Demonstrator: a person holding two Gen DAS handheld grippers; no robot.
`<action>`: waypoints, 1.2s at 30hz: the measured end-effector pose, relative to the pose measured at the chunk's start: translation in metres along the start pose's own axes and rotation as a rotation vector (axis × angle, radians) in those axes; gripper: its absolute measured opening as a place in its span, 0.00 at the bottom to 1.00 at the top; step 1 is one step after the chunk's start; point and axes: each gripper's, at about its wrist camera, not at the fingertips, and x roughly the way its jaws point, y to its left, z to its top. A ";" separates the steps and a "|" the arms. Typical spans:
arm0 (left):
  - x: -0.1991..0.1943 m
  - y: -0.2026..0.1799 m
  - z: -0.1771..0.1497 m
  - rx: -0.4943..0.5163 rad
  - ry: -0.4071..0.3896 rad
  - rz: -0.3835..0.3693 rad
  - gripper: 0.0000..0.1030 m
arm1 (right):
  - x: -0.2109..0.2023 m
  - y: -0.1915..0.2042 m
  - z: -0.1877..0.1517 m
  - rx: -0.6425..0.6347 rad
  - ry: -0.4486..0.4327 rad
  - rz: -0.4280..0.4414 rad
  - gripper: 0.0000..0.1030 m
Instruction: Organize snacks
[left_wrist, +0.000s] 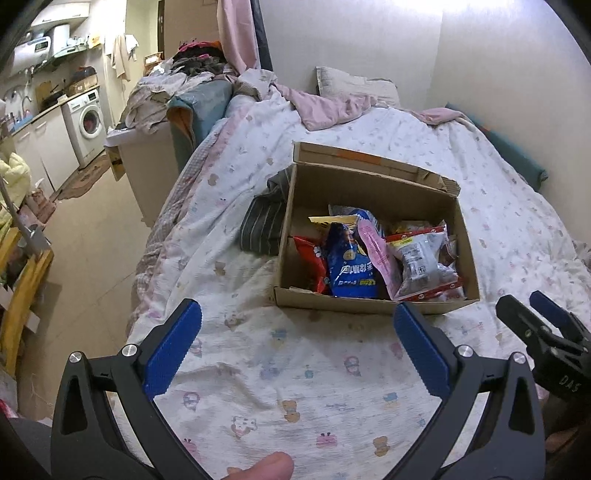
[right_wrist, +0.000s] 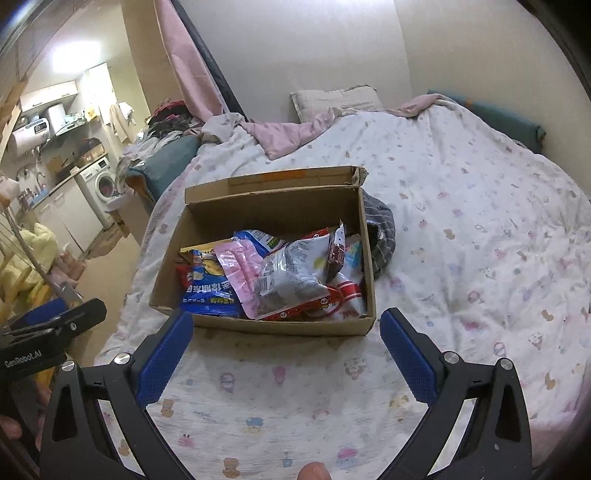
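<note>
An open cardboard box (left_wrist: 373, 307) (right_wrist: 280, 326) stands on the bed and holds several snack packets: a blue bag (left_wrist: 351, 266) (right_wrist: 210, 291), a red bag (left_wrist: 312, 258), a pink packet (left_wrist: 375, 247) (right_wrist: 240, 269) and a clear packet with red trim (left_wrist: 424, 258) (right_wrist: 291, 280). My left gripper (left_wrist: 295, 314) is open and empty, just short of the box's near wall. My right gripper (right_wrist: 286, 325) is open and empty, also just in front of the box. The right gripper shows at the right edge of the left wrist view (left_wrist: 539, 321); the left gripper shows at the left edge of the right wrist view (right_wrist: 62, 321).
The bed's cartoon-print quilt (left_wrist: 295, 376) (right_wrist: 461, 240) lies under the box. A striped grey cloth (left_wrist: 264, 221) (right_wrist: 380, 236) lies against the box's side. A pillow (left_wrist: 354, 86) and pink blanket (left_wrist: 328, 107) lie at the head. The bed edge and floor (left_wrist: 88, 236) are to the left.
</note>
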 end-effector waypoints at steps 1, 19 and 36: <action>-0.001 0.000 0.000 0.000 -0.002 -0.001 1.00 | 0.000 0.000 0.000 0.002 -0.001 -0.001 1.00; -0.003 0.000 -0.002 0.010 -0.003 -0.002 1.00 | 0.001 -0.001 0.000 0.003 -0.006 -0.017 1.00; -0.003 -0.001 -0.002 0.010 -0.005 -0.001 1.00 | 0.000 -0.001 0.000 0.006 -0.006 -0.016 1.00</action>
